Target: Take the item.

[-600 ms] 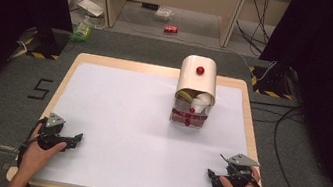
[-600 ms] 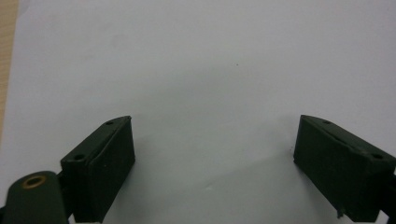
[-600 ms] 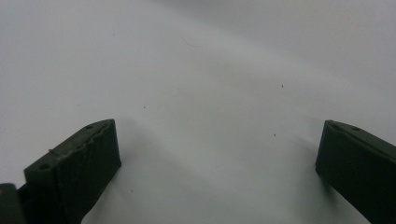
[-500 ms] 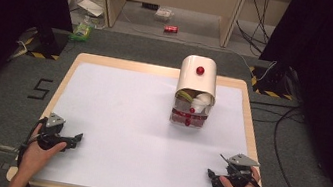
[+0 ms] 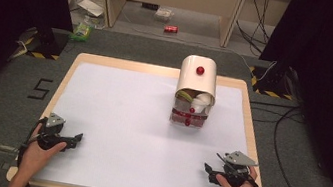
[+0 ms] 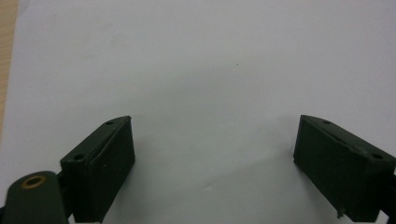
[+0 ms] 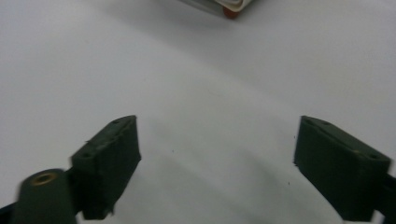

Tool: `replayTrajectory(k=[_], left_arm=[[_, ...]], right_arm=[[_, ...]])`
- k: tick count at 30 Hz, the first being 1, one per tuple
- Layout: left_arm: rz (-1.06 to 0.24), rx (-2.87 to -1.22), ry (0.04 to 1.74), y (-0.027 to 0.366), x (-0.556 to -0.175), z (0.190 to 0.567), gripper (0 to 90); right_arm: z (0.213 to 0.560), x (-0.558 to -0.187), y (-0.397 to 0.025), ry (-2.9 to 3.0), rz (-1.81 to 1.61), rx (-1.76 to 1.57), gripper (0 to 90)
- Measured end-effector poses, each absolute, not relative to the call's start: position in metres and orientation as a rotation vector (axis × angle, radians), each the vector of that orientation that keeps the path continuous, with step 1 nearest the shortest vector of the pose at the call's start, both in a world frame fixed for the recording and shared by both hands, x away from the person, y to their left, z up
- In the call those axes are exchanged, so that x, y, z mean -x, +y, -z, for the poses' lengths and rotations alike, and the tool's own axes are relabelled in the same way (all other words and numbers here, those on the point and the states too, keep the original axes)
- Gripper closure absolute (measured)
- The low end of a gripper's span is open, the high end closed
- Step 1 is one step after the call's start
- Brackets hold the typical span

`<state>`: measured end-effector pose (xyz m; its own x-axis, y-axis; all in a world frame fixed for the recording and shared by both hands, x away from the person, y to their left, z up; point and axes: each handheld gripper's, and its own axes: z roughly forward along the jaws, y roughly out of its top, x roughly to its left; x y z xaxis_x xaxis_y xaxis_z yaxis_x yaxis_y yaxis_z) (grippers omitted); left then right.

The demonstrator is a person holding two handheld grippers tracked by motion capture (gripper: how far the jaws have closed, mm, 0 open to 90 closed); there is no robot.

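A cream bread-bin-like box with a red knob stands at the far right of the white table top. Its front is open, with pale items inside and a clear drawer with red knobs below. My left gripper rests at the near left edge, open, with bare white surface between its jaws. My right gripper rests at the near right, open, nothing between its jaws. The box's lower corner shows at the top of the right gripper view.
The table has a wooden rim. Beyond it on the grey floor lie a red can, a green packet and cables. Black curtains close off both sides.
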<state>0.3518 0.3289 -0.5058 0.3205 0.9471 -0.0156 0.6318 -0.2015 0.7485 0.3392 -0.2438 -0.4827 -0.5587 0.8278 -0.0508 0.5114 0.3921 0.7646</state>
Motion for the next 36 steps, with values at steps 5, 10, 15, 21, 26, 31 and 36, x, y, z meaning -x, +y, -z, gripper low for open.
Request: replayTrajectory(k=[5,10,15,21,26,31,36], left_arm=[[-0.611,-1.928,1.390,0.329,-0.352,0.506,11.7],[-0.613,-1.929,1.389,0.329,-0.352,0.506,11.8],[-0.613,-1.928,1.389,0.329,-0.351,0.506,11.8],[-0.610,-1.927,1.392,0.329,-0.352,0.506,11.6],[-0.611,-1.928,1.391,0.329,-0.352,0.506,11.7],[-0.611,-1.929,1.391,0.329,-0.352,0.506,11.7],[-0.610,-1.928,1.391,0.329,-0.352,0.506,11.6]], right_arm=[[0.475,-0.343,-0.237,2.230,-1.018,-1.100,15.5],[0.465,-0.341,-0.236,2.222,-1.047,-1.073,15.6],[0.453,-0.344,-0.237,2.196,-1.070,-1.060,15.6],[0.434,-0.351,-0.232,2.185,-1.075,-1.017,16.2],[0.424,-0.355,-0.228,2.176,-1.079,-1.005,16.5],[0.417,-0.358,-0.217,2.185,-1.083,-0.979,16.6],[0.412,-0.358,-0.209,2.206,-1.080,-0.955,16.8]])
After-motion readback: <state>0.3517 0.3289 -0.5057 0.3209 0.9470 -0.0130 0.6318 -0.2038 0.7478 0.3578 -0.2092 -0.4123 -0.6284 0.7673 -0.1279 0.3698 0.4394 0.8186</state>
